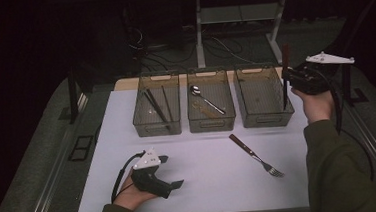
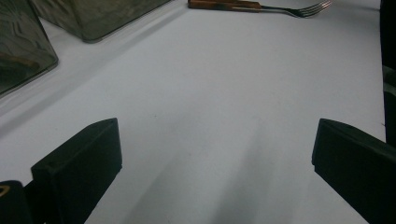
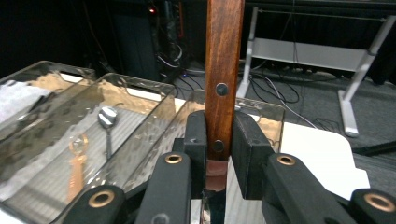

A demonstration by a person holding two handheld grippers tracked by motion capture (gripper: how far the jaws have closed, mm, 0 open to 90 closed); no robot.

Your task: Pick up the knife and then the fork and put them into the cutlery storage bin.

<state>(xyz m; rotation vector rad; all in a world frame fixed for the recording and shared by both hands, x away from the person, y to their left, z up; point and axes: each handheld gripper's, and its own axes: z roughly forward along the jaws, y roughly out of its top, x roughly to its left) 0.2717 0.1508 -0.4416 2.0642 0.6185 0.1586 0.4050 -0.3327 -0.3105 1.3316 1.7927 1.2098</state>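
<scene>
three clear bins [image 1: 210,112] stand in a row at twelve o'clock, so we read a sort by kind: our right gripper [image 3: 219,140] pinches one wooden-handled utensil [image 3: 224,60] upright over the right bin [image 1: 260,93], likely to drop it in. one fork [image 1: 255,155] waits at four o'clock of the table's middle, and our left gripper [image 1: 173,171] rests spread at seven o'clock, holding nothing.

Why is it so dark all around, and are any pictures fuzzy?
High view: light falls on the white table, the room behind stays black. Left gripper view: soft grey shadows streak the table, sharp enough. Right gripper view: the wooden handle is crisp, the bins slightly blurred.
</scene>
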